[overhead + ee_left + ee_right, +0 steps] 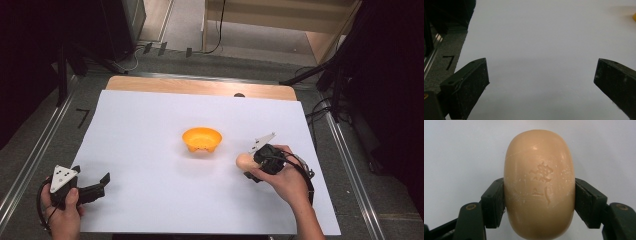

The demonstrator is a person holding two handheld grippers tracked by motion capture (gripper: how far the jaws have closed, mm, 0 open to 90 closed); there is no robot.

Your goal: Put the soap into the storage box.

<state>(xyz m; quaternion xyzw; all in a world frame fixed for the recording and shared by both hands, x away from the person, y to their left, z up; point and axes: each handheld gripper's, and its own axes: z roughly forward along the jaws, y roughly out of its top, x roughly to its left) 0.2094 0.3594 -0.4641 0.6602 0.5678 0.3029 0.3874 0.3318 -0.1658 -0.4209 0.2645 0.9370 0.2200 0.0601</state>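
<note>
Two grippers are ours to work: the right gripper (254,162) has its fingers (494,202) clamped on the flanks of a soap (539,185), whose long axis runs out along the fingers, just right of the bowl (202,139). The bowl lies ahead and left of the soap, so the right hand (282,177) is the nearer. The left gripper (92,187) waits well left of the bowl, fingers (466,87) wide over bare table (150,130).
</note>
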